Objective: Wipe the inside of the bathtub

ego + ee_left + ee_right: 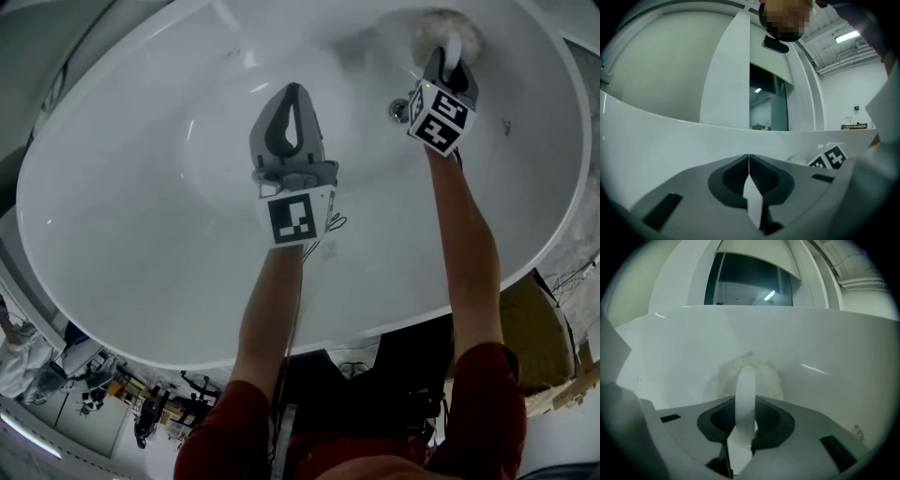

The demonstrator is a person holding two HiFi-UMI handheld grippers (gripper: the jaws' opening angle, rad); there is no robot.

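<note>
While the right gripper (pixel 450 61) pinches the white loop handle (pixel 746 394) of a fluffy scrub pad (pixel 768 378) pressed to the bathtub (pixel 141 216) wall beyond the drain (pixel 399 110), the left gripper (pixel 291 103) hangs over the basin, pressed together and empty. Wiping looks underway, with most of the surface probably left.

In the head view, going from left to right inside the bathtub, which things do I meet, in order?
left claw, shut → drain → right claw, shut on the white handle of the scrub pad, which overlaps it and so has no place of its own.
</note>
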